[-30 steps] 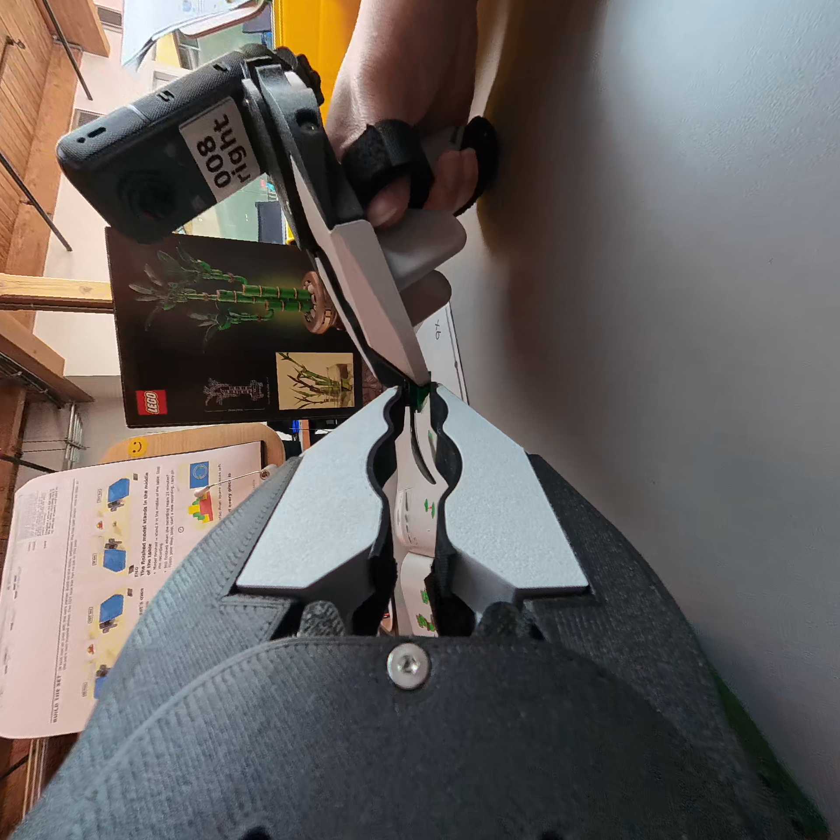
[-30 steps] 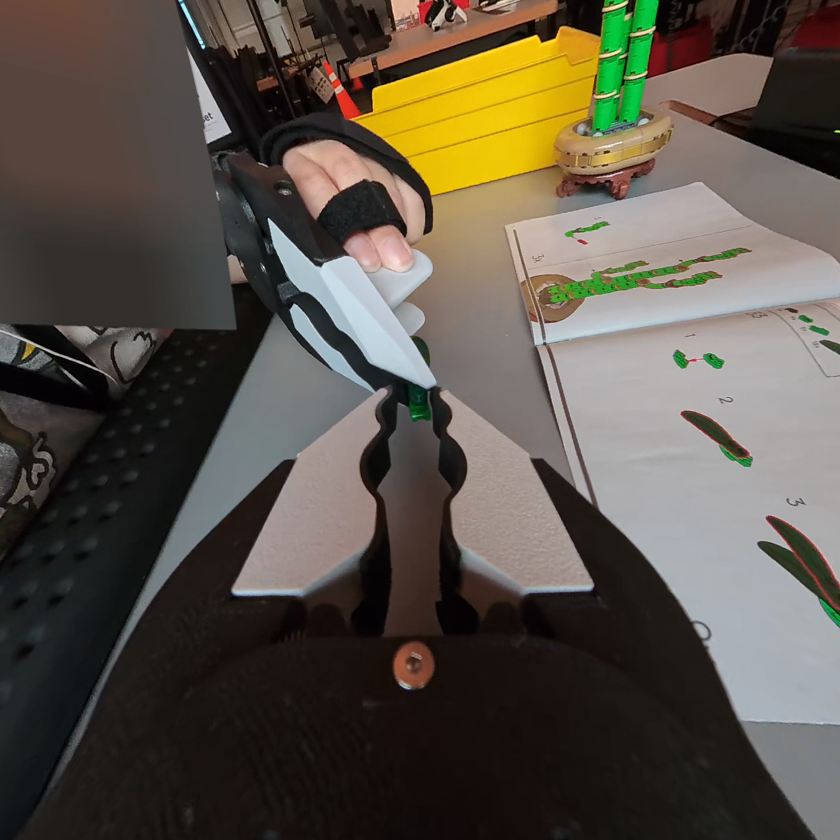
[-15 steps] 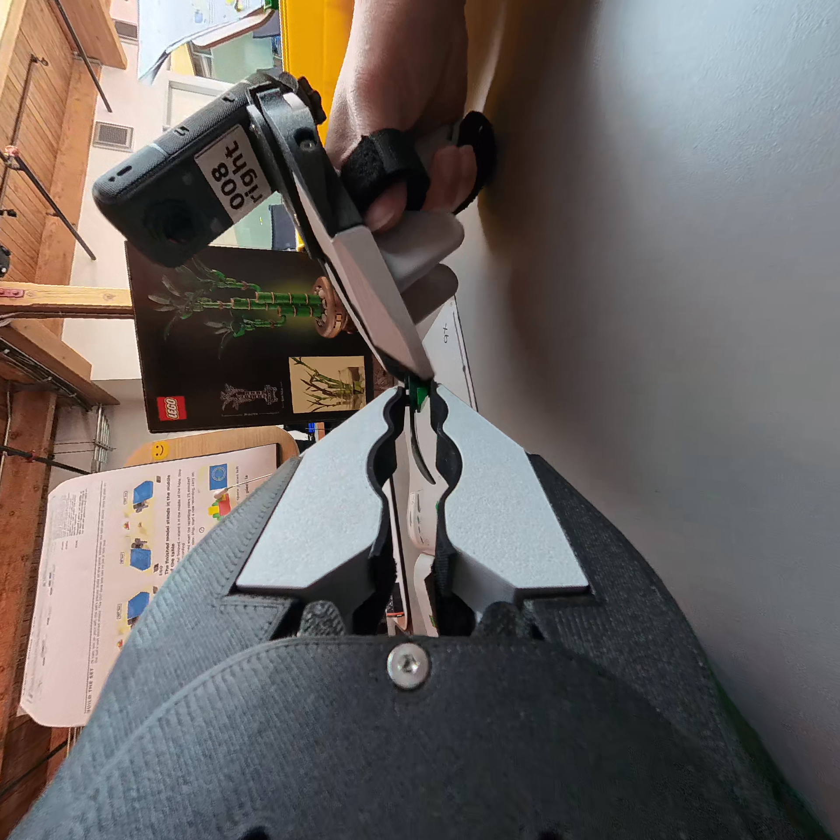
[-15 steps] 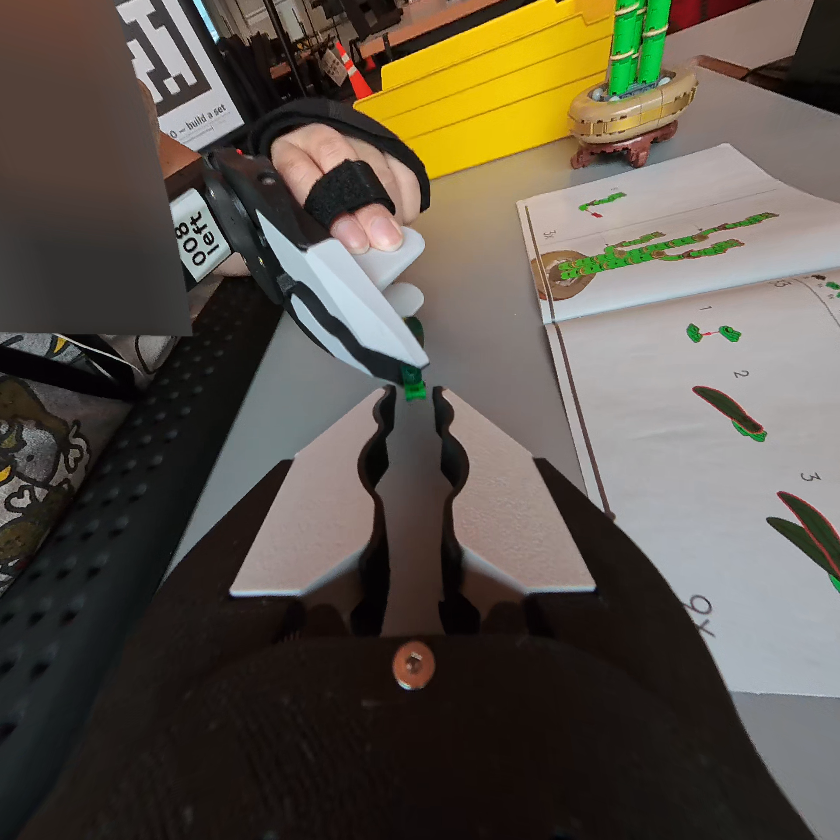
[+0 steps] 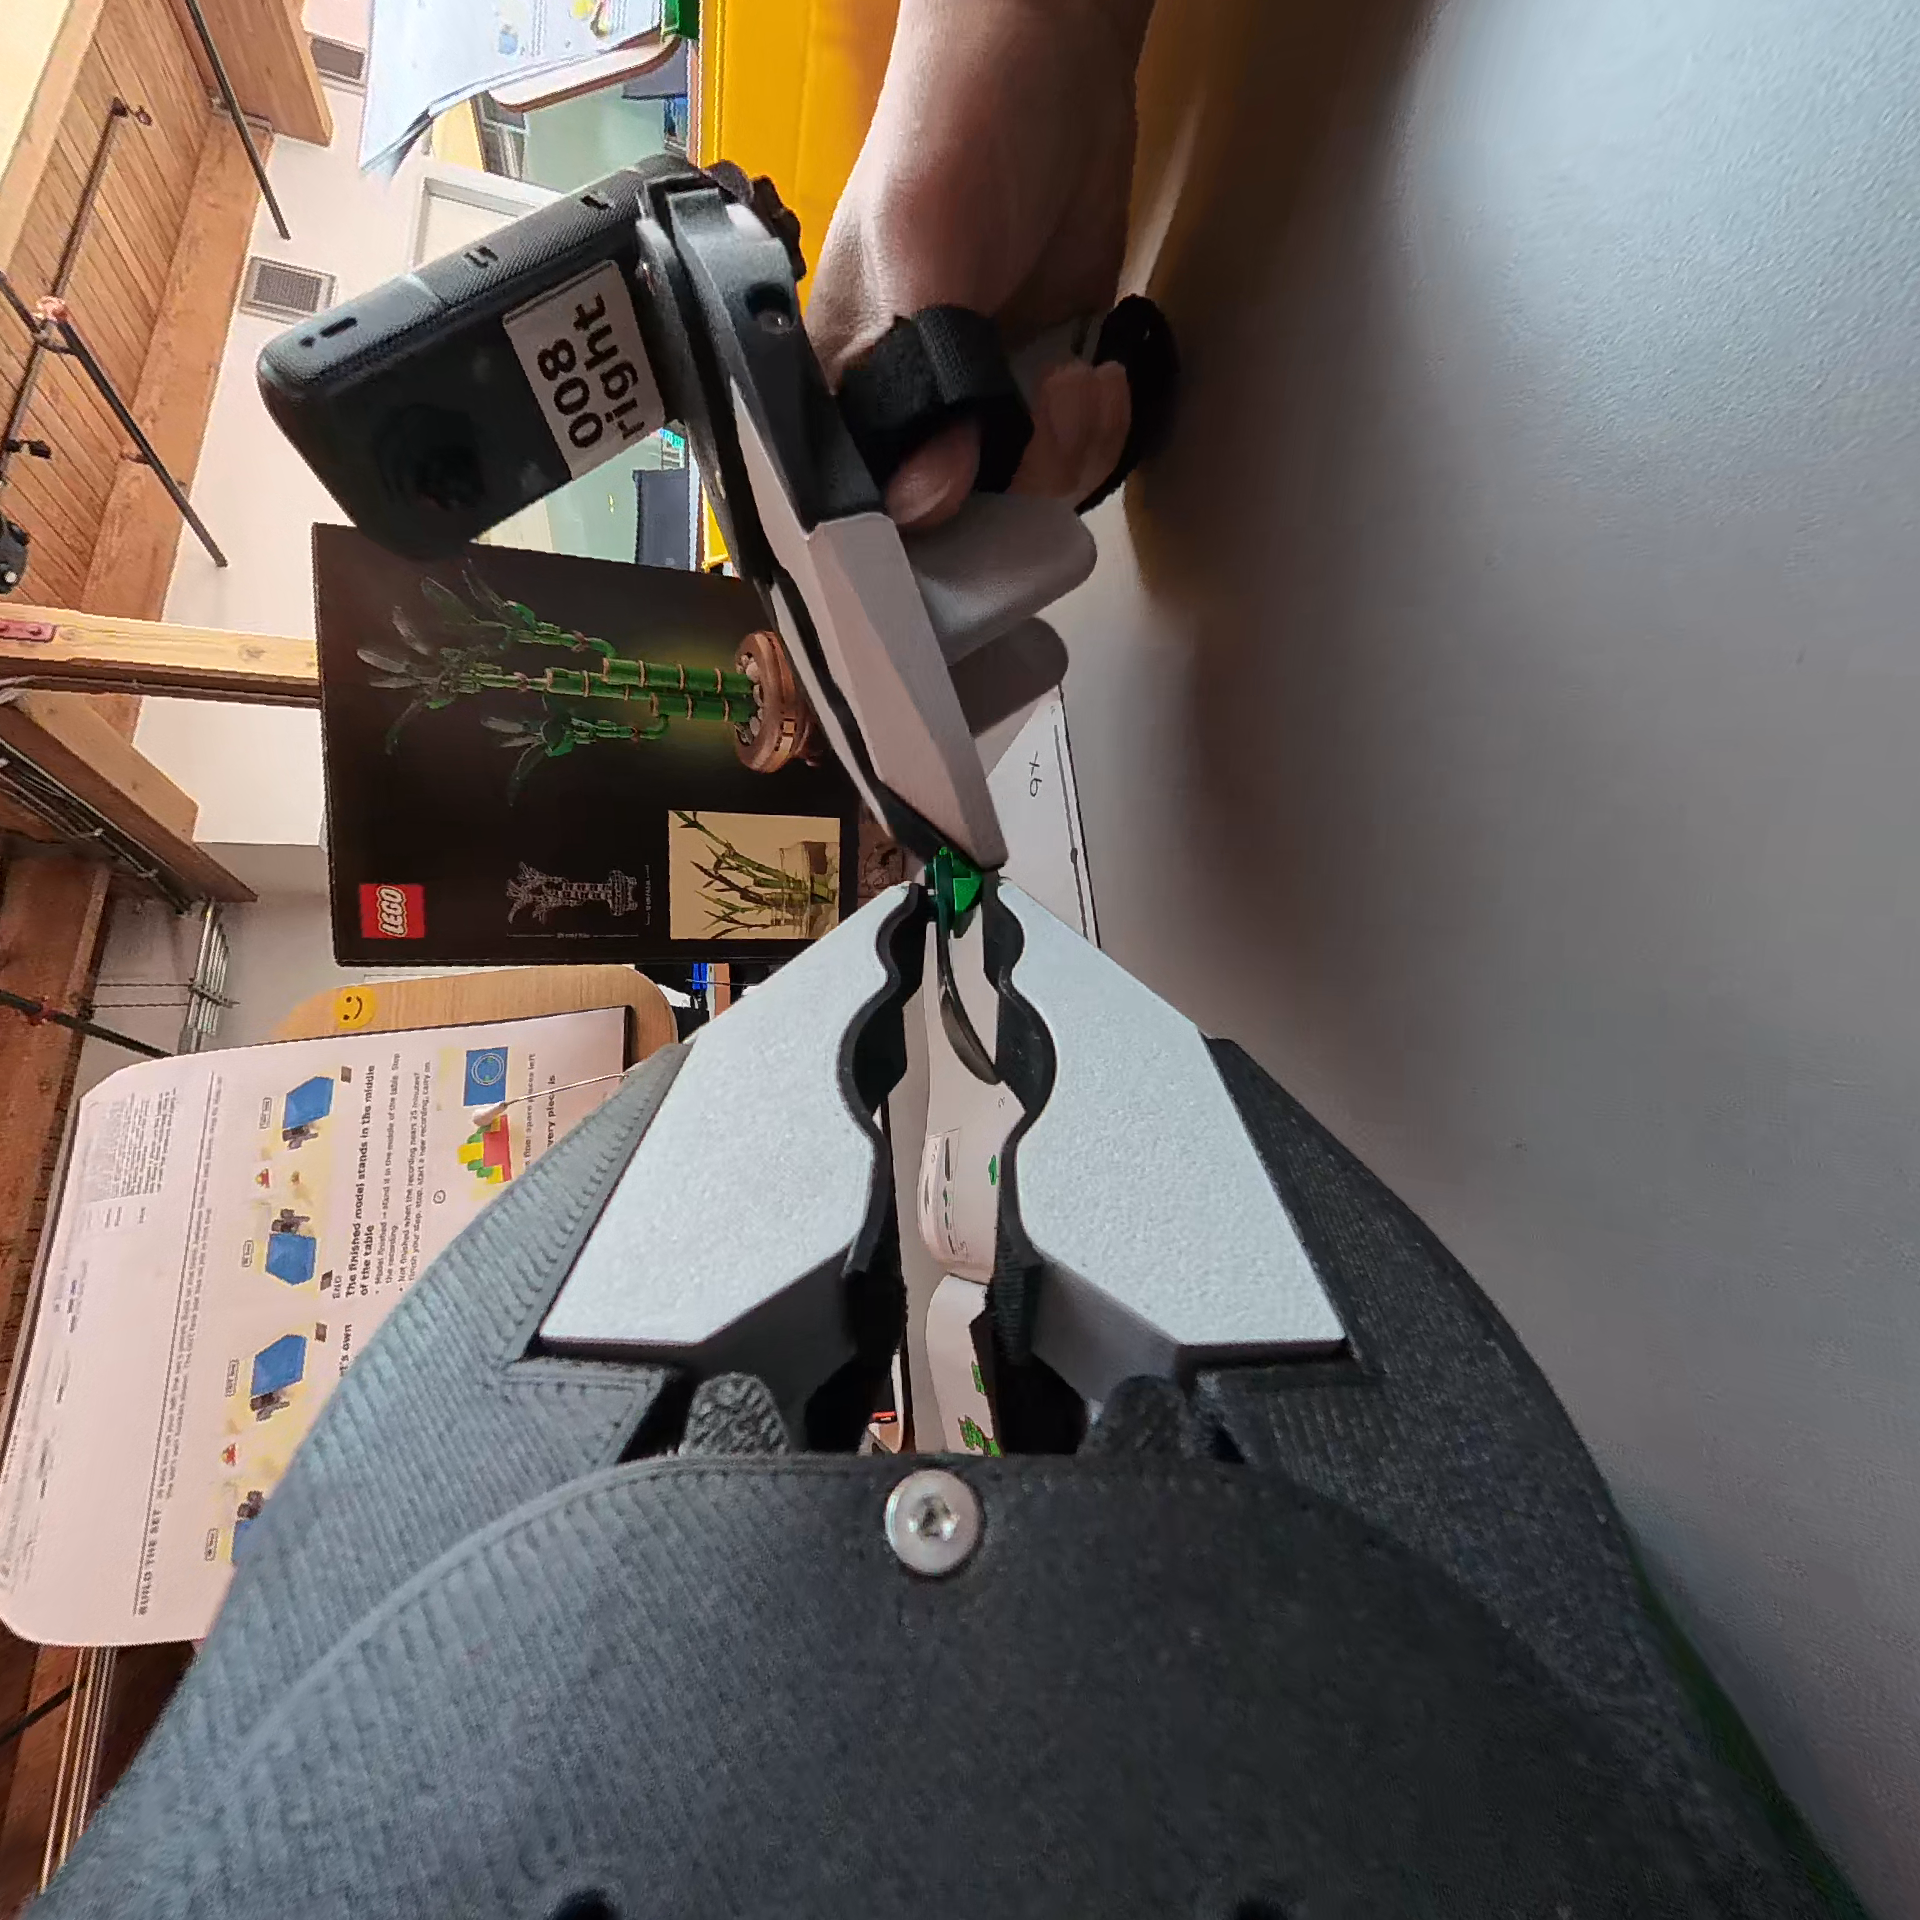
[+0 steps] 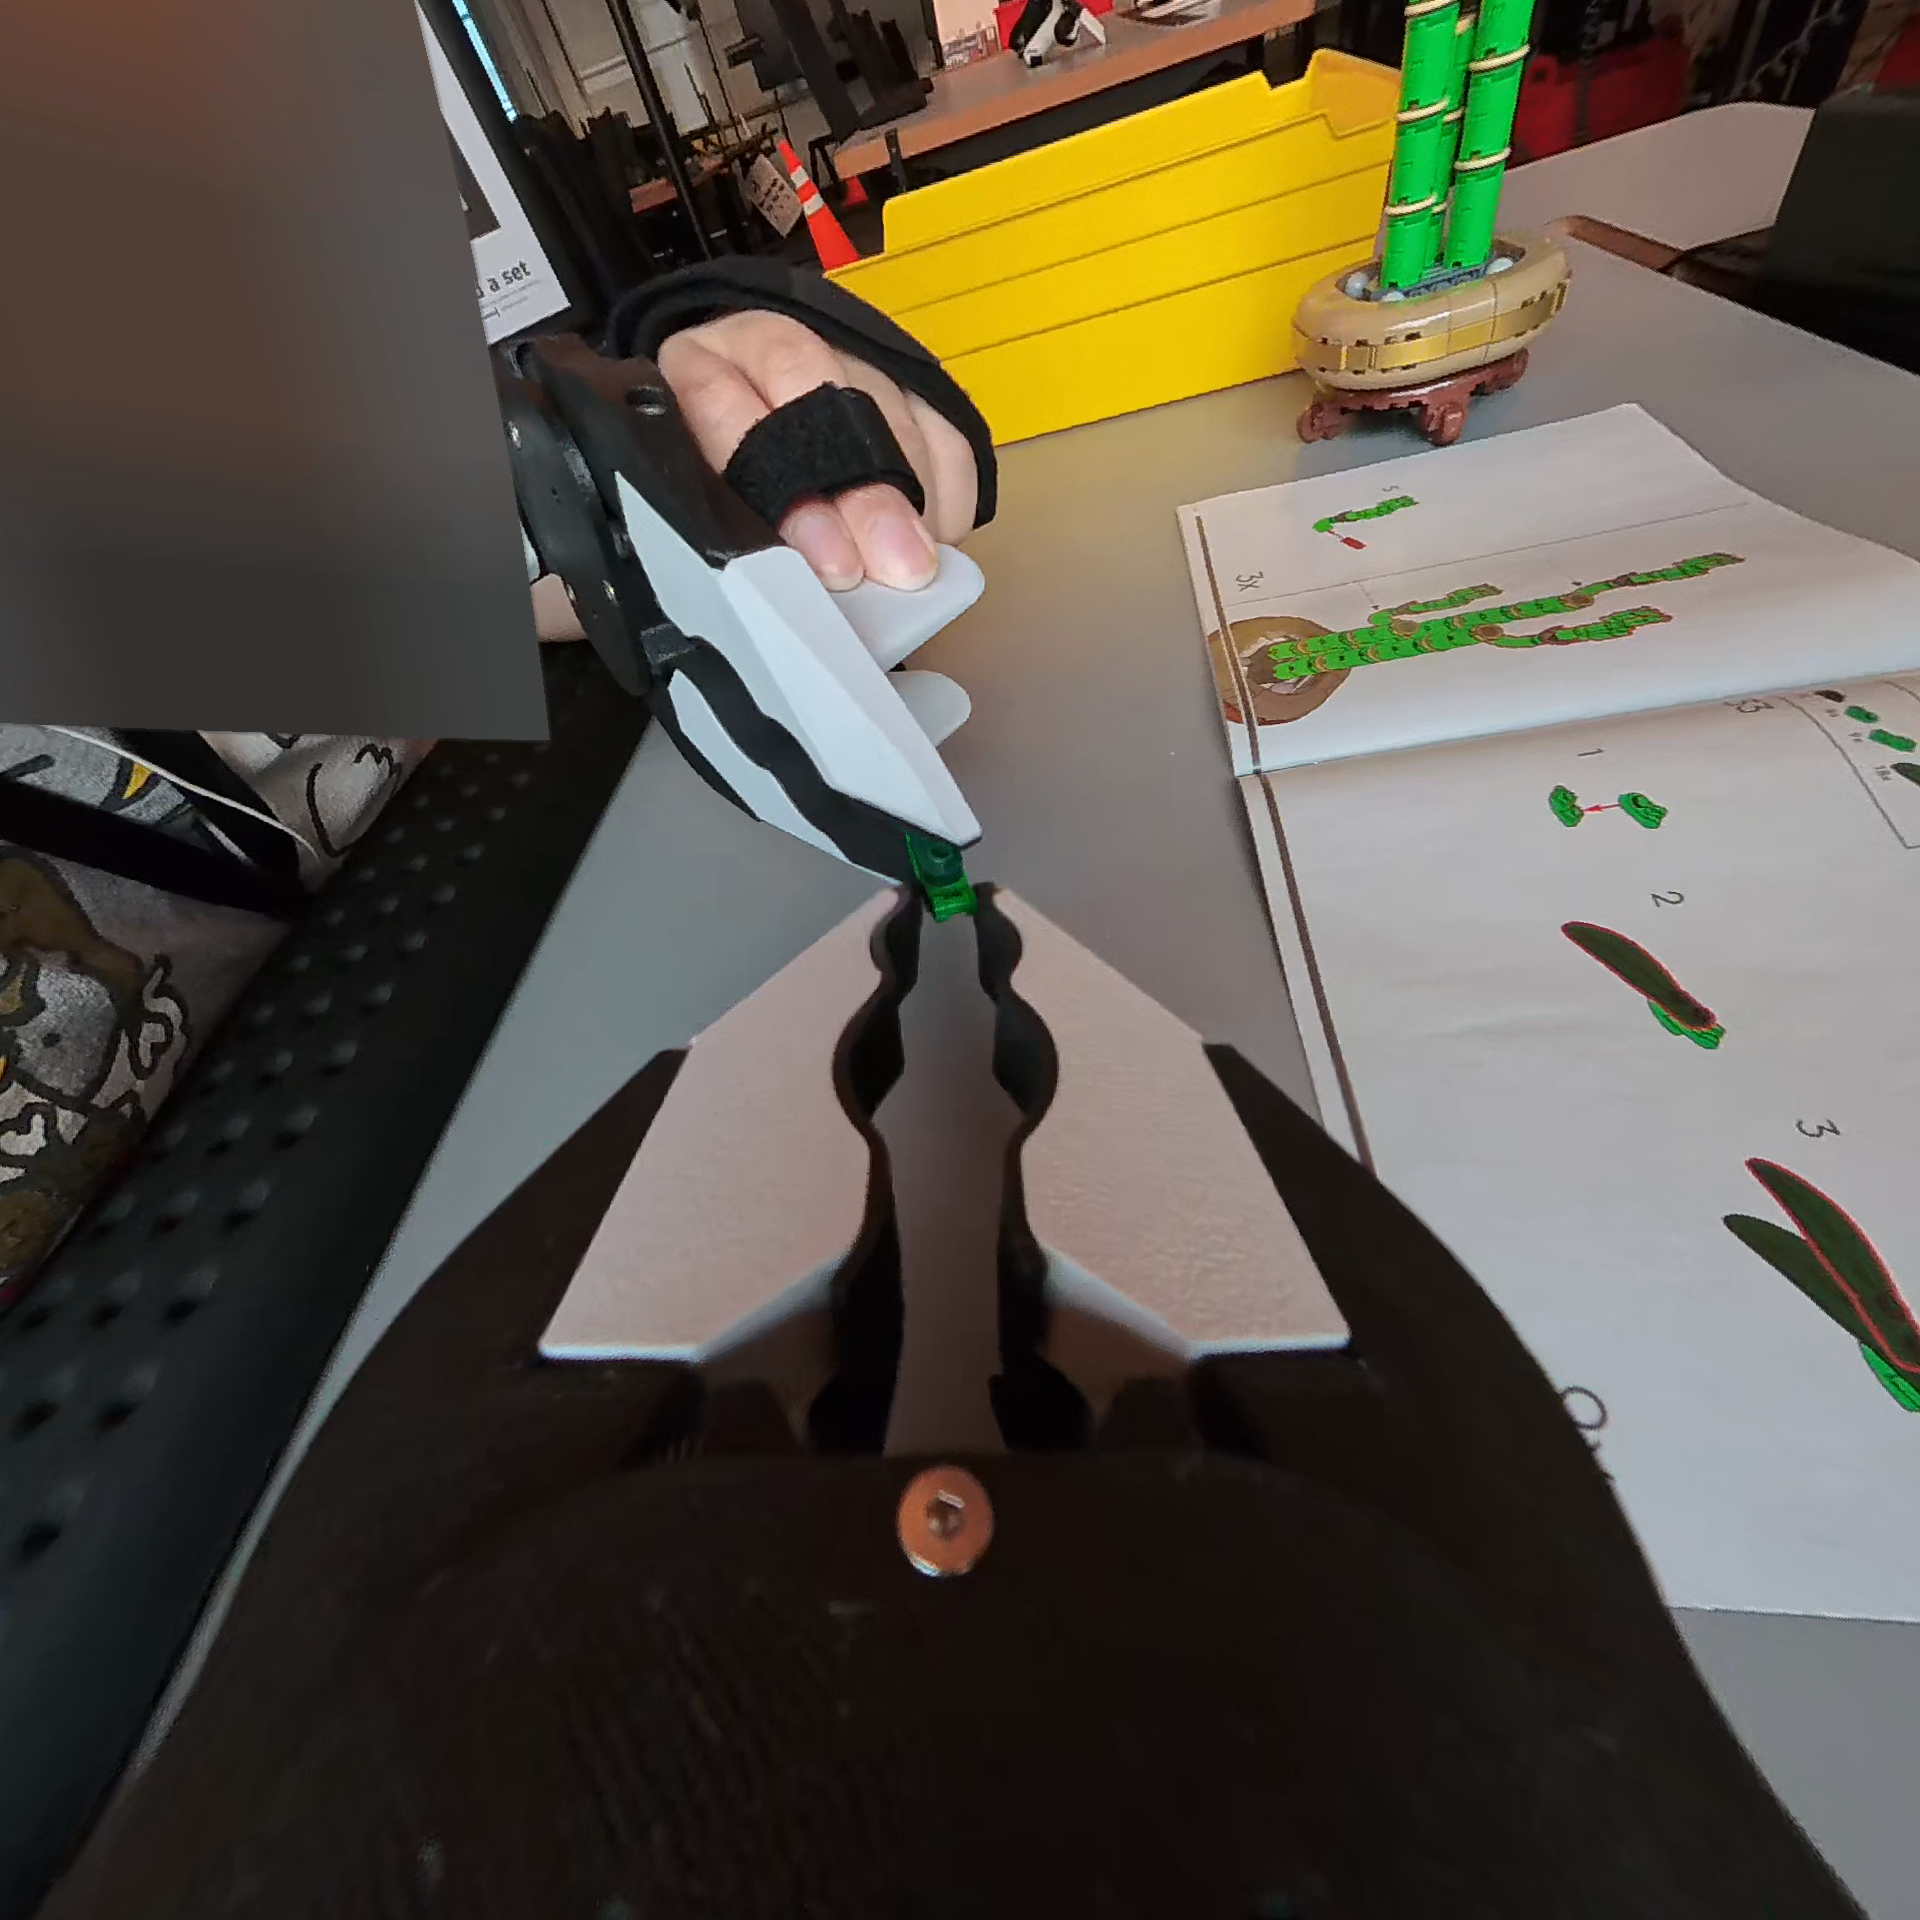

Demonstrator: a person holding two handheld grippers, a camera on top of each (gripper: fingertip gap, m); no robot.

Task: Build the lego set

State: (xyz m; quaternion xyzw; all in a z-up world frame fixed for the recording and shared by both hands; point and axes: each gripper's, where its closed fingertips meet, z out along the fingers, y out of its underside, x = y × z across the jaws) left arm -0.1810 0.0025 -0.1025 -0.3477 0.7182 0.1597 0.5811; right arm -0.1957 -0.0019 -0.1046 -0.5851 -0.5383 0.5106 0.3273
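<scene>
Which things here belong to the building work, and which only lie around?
In use:
- small green lego piece between both gripper tips
- left gripper
- right gripper
- open white instruction booklet
- green bamboo model in tan pot

Lying about:
- yellow plastic bin
- black set box
- orange cone

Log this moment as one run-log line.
left gripper: shut on dark leaf piece | right gripper: shut on green piece | tips meeting above table

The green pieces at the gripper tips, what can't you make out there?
- Right wrist view: whether the bright green piece and dark green piece are joined; the left gripper covers the seam.
- Left wrist view: the dark leaf's length, hidden between the fingers.
</scene>
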